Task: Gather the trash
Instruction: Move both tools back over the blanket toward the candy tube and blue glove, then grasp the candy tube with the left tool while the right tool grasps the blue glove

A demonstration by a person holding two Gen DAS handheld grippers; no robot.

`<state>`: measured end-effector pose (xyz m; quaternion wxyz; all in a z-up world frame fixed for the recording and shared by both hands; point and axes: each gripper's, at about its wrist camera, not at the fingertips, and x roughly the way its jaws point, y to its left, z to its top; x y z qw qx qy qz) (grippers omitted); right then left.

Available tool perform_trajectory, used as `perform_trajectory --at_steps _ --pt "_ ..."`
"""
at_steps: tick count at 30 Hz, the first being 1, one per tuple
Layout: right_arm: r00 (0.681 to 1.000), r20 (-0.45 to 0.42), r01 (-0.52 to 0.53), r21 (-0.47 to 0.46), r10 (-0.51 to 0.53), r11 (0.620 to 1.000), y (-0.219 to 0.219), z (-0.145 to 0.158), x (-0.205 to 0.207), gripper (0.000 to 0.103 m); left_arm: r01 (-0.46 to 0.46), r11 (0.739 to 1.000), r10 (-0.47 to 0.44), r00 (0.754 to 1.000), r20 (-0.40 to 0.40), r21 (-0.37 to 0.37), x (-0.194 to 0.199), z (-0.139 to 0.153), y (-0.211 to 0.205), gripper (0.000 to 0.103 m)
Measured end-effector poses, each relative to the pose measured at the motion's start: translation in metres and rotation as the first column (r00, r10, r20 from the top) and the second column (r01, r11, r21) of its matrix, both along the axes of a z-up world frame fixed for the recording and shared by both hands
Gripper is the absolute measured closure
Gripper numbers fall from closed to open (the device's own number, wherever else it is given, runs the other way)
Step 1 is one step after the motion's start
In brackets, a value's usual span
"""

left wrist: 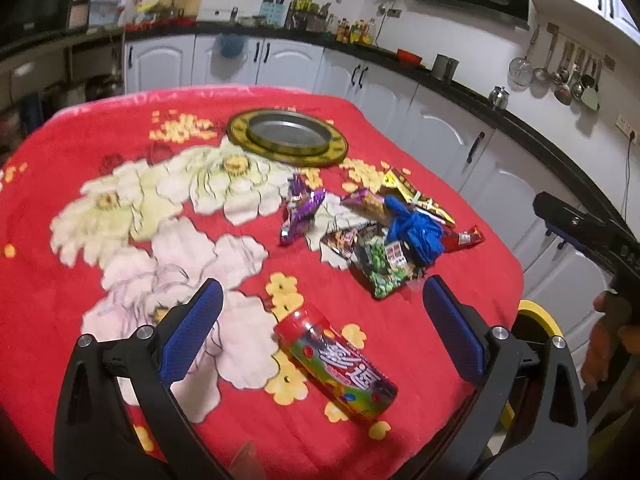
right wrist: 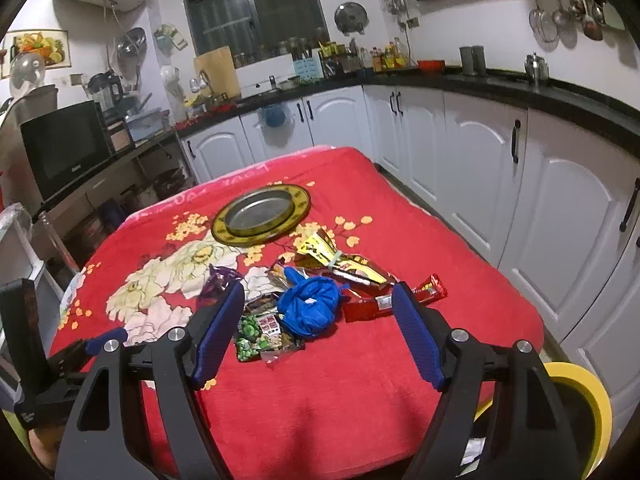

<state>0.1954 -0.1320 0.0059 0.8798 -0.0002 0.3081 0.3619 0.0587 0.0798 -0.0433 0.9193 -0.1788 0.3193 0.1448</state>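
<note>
A pile of snack wrappers (left wrist: 380,236) with a crumpled blue plastic bag (left wrist: 416,232) lies on the red flowered tablecloth (left wrist: 100,152). A colourful candy tube (left wrist: 336,368) lies on its side near the front edge. My left gripper (left wrist: 322,292) is open above the cloth, with the tube between and just below its blue fingers. My right gripper (right wrist: 318,296) is open and empty, just short of the blue bag (right wrist: 308,308) and the wrappers (right wrist: 260,332). A yellow-rimmed bin (right wrist: 588,404) stands off the table's right front corner and also shows in the left wrist view (left wrist: 538,312).
A round metal tray with a yellow rim (left wrist: 288,136) sits further back on the table (right wrist: 264,214). White kitchen cabinets (right wrist: 560,208) and a black counter run along the right and the back. The right gripper's body (left wrist: 588,232) shows at the right edge of the left wrist view.
</note>
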Motion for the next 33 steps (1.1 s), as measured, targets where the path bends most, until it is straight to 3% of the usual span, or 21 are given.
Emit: perform_trajectory --at_steps 6,14,25,28,33 --pt "0.999 -0.036 0.014 -0.02 -0.014 1.0 0.004 -0.016 0.014 0.032 0.017 0.999 -0.018 1.0 -0.022 -0.052 0.003 -0.012 -0.004 0.011" --pt "0.992 -0.127 -0.015 -0.079 0.005 0.997 0.019 -0.051 0.034 0.049 0.023 0.994 -0.03 0.997 -0.065 -0.11 0.009 -0.03 -0.003 0.012" --pt "0.969 -0.246 -0.053 -0.084 0.031 0.995 0.058 -0.082 0.06 0.064 0.012 0.989 -0.032 0.99 -0.139 -0.146 0.01 -0.05 -0.013 0.029" --pt "0.96 -0.279 -0.056 -0.086 0.029 0.995 0.066 -0.092 0.066 0.072 0.006 0.989 -0.028 0.989 -0.143 -0.151 0.01 -0.052 -0.011 0.034" --pt "0.96 -0.278 -0.063 -0.076 0.04 0.995 0.067 -0.095 0.062 0.089 0.003 0.989 -0.025 0.988 -0.15 -0.149 0.011 -0.054 -0.01 0.055"
